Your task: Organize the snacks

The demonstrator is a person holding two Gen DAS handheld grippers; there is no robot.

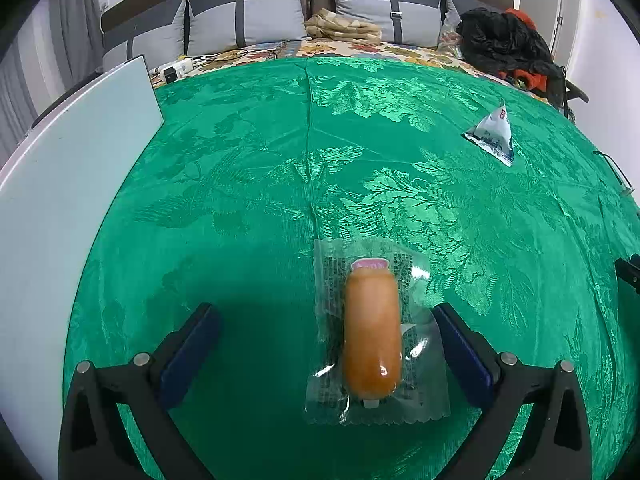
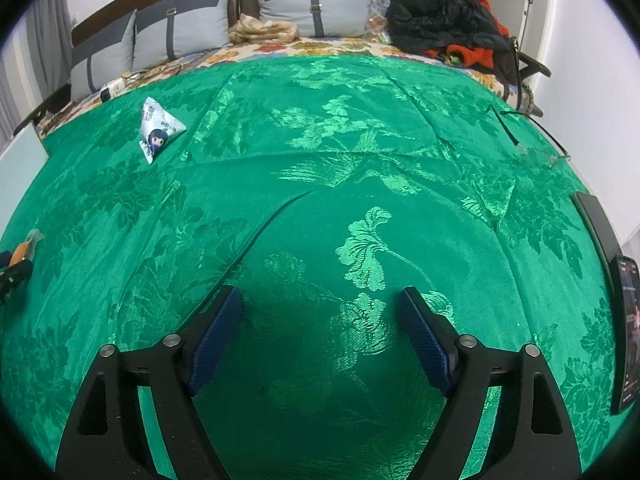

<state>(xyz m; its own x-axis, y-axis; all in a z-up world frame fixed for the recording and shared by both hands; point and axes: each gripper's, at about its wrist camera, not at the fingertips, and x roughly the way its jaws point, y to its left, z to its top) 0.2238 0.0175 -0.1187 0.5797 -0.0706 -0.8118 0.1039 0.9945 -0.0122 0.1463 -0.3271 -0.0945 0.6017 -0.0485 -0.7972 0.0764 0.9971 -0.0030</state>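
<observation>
The wrapped sausage [image 1: 372, 332] lies on the green tabletop [image 1: 248, 184] between the left gripper [image 1: 326, 344]'s wide-open jaws, untouched. It looks light, firm inside slick film (grip its middle). The right gripper [image 2: 322, 336] gapes empty. A triangular snack packet [image 1: 494, 134] sits well apart.

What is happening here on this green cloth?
A person is sorting snacks with two handheld grippers. The left gripper is open around a wrapped sausage lying on the green tablecloth, its pads not touching it. The right gripper is open and empty. A triangular snack packet lies farther away.
</observation>
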